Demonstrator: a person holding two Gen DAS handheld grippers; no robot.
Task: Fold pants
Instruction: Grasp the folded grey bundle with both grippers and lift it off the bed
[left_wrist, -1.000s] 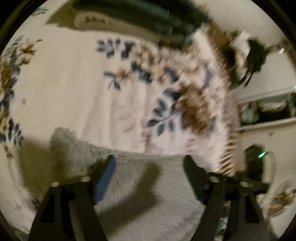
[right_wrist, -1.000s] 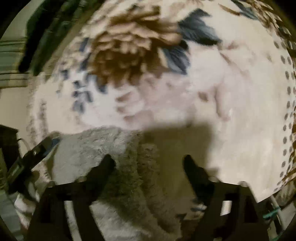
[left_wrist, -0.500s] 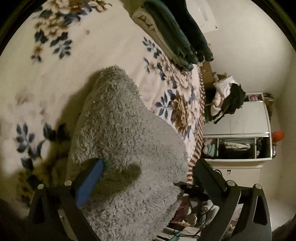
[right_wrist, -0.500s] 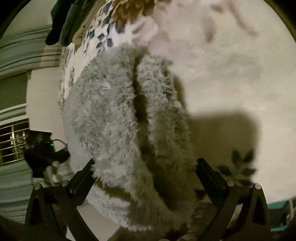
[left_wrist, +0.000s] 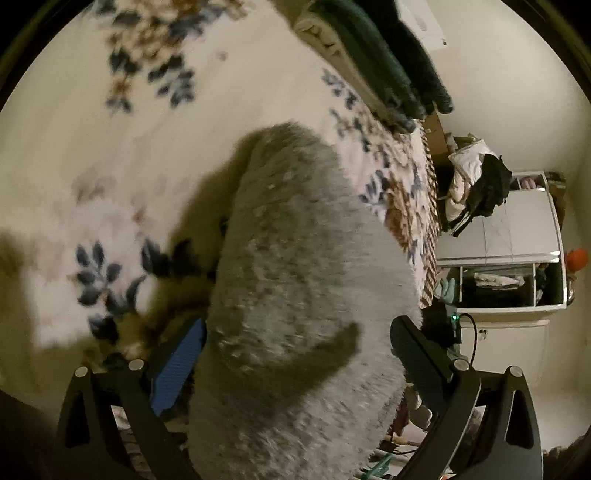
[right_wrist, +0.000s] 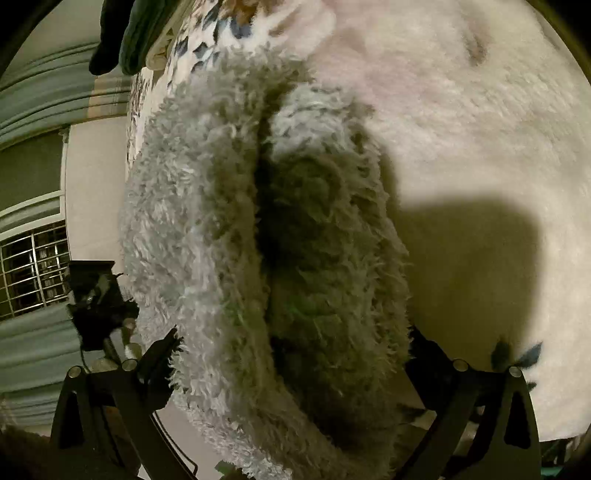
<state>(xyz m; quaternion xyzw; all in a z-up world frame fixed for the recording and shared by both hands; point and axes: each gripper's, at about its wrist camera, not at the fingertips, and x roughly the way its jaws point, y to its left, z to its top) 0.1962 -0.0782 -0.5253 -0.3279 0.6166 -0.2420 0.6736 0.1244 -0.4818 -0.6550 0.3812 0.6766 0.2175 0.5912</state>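
a cream blanket (left_wrist: 92, 155) with blue and brown flowers is spread over the bed and fills most of both views; in the right view it (right_wrist: 480, 122) is plain and fleecy, with a broad shadow at 4 o'clock. dark green folded cloths (left_wrist: 388, 62) are stacked at 1 o'clock in the left view, and a white cabinet (left_wrist: 517, 236) with clothes heaped on it is seen at 3 o'clock against a pale wall. a barred window (right_wrist: 33, 266) is seen at 9 o'clock in the right view. the grey fluffy pants (left_wrist: 306, 295) are draped from the centre to 6 o'clock, blocking much of the bed. the left gripper (left_wrist: 295, 347) is spread wide, the pants lying between its fingers; the right gripper (right_wrist: 291, 350) is likewise spread around the pants (right_wrist: 258, 229).
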